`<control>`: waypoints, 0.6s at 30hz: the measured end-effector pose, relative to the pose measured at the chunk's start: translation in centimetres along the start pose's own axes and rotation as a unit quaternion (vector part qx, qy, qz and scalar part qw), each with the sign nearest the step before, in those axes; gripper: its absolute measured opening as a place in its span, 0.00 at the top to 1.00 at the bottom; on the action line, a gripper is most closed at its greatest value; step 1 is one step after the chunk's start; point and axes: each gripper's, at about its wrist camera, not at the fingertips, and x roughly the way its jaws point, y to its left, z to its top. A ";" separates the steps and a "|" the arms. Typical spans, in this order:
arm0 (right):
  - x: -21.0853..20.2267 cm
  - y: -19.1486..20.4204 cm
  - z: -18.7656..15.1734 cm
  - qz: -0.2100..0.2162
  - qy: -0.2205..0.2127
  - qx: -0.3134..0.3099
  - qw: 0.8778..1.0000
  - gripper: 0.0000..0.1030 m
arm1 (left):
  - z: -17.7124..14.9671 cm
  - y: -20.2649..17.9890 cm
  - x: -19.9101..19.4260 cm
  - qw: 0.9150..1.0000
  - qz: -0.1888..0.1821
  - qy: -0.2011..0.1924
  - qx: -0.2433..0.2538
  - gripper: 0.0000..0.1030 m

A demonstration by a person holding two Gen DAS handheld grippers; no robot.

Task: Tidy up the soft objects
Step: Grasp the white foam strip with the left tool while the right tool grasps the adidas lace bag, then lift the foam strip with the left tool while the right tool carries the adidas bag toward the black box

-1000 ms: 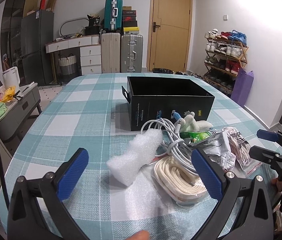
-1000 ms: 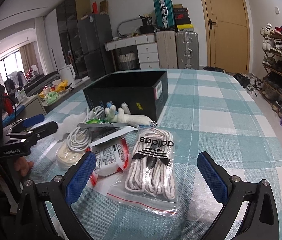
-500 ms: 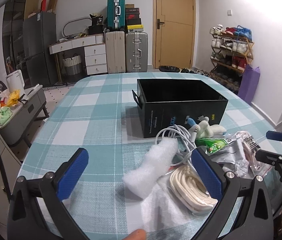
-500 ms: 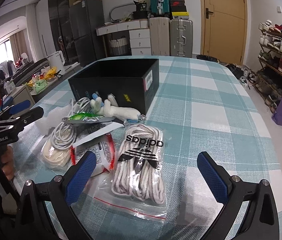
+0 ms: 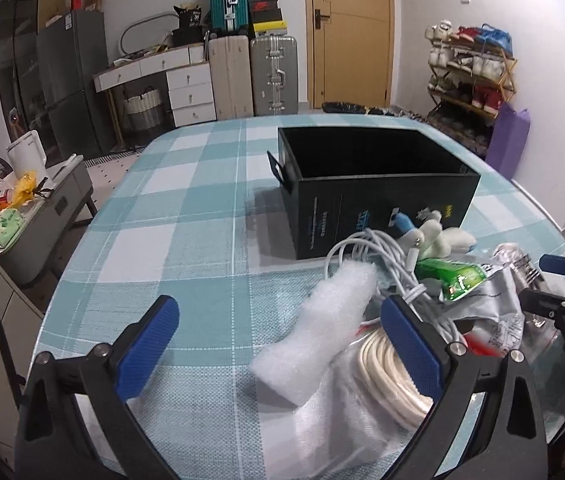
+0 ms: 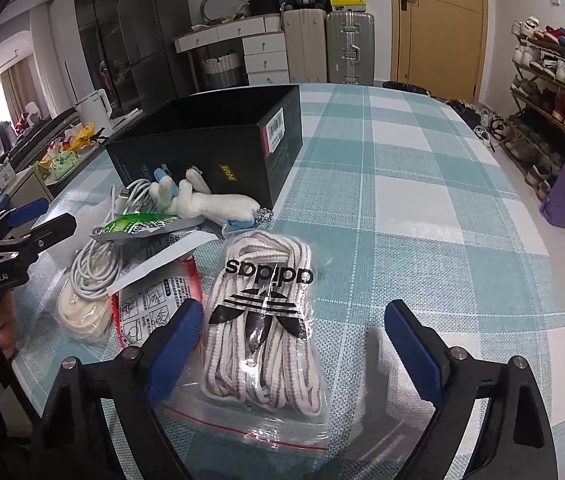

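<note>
Both grippers dipped closer; right gripper (image 6: 294, 344) closing over laces bag (image 6: 266, 320).

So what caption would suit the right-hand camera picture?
Right claw, jaws closing, over a bagged bundle of shoelaces beside the black box on the checked tablecloth.

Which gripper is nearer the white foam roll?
Left. The left gripper has the white foam roll between its open jaws; the right gripper, jaws closing, straddles the clear bag of striped laces farther away.
</note>
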 end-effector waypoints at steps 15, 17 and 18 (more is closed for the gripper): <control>0.6 0.3 -0.1 0.013 0.006 -0.007 1.000 0.32 | -0.8 -0.8 1.5 0.997 -0.059 0.046 0.016 0.67; 0.5 0.5 -0.2 0.017 0.003 -0.008 1.000 0.36 | -1.0 -1.1 1.2 0.997 -0.068 0.045 0.017 0.74; 0.5 0.5 -0.2 0.021 0.003 -0.009 1.000 0.40 | -1.0 -1.1 1.0 0.996 -0.075 0.043 0.015 0.76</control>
